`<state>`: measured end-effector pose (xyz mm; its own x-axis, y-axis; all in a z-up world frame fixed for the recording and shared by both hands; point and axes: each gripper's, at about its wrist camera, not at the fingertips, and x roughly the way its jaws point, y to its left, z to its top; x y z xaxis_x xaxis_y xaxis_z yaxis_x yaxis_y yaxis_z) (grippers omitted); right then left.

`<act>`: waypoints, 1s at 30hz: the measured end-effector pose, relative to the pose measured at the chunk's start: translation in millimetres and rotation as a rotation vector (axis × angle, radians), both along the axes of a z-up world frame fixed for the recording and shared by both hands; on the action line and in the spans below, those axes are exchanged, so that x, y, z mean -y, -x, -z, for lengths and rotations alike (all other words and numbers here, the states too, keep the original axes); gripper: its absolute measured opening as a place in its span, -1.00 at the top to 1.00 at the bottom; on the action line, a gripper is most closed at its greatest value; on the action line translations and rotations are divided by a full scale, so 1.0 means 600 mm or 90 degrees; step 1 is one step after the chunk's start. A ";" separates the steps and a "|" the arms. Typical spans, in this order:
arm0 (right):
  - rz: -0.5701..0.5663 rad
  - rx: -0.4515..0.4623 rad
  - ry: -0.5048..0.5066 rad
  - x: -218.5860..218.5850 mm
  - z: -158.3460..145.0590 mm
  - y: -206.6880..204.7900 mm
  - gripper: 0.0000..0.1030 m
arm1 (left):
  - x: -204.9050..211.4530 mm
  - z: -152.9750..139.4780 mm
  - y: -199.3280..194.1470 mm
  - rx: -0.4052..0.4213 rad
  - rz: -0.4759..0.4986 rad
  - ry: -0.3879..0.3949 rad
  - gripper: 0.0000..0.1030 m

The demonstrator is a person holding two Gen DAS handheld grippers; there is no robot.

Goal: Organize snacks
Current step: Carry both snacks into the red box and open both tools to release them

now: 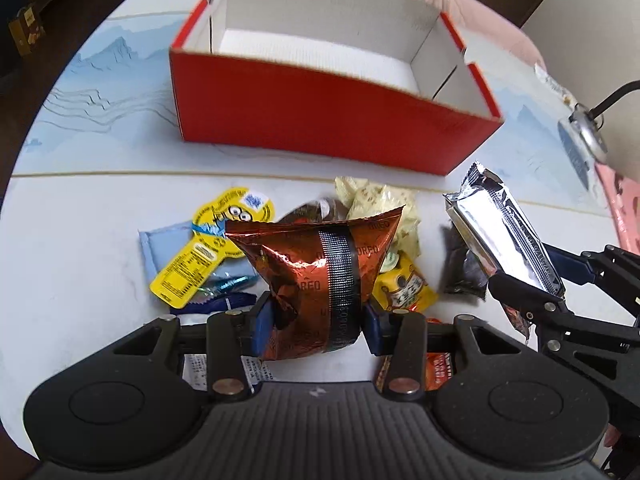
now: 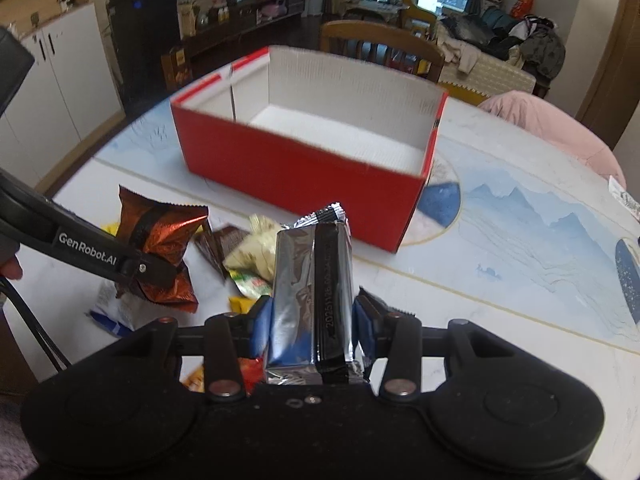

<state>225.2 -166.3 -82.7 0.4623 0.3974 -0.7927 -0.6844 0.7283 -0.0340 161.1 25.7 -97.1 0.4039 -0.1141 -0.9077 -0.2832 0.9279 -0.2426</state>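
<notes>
**Two grippers, two packets, one red box**

The left gripper (image 1: 316, 320) pinches one crinkled copper-foil Oreo bag (image 1: 316, 264) between its blue pads, clear of the table. The right gripper (image 2: 312, 320) clamps one smooth silver foil packet (image 2: 312, 300), block-shaped with a black seam. One rectangular red cardboard box (image 1: 320, 120), white and ribbed inside, stands behind the loose snack pile (image 1: 224, 248) on the marble-patterned table (image 1: 80, 208).
</notes>
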 end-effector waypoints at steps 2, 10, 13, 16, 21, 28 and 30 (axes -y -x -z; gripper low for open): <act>0.004 0.004 -0.012 0.000 -0.013 0.000 0.17 | -0.006 -0.014 0.001 0.008 -0.001 0.000 0.15; 0.016 0.019 -0.046 -0.016 -0.063 -0.023 0.17 | -0.028 -0.077 -0.013 0.049 0.004 -0.013 0.15; 0.025 0.020 -0.059 -0.022 -0.077 -0.046 0.17 | -0.037 -0.104 -0.029 0.066 0.007 -0.027 0.15; 0.035 0.021 -0.066 -0.032 -0.086 -0.073 0.17 | -0.046 -0.127 -0.052 0.078 0.004 -0.034 0.15; 0.042 0.025 -0.067 -0.047 -0.089 -0.117 0.17 | -0.064 -0.154 -0.098 0.093 -0.003 -0.062 0.15; 0.050 0.017 -0.065 -0.069 -0.081 -0.176 0.17 | -0.080 -0.169 -0.177 0.089 -0.009 -0.092 0.14; 0.051 0.011 -0.065 -0.076 -0.075 -0.194 0.17 | -0.085 -0.168 -0.202 0.085 -0.009 -0.103 0.14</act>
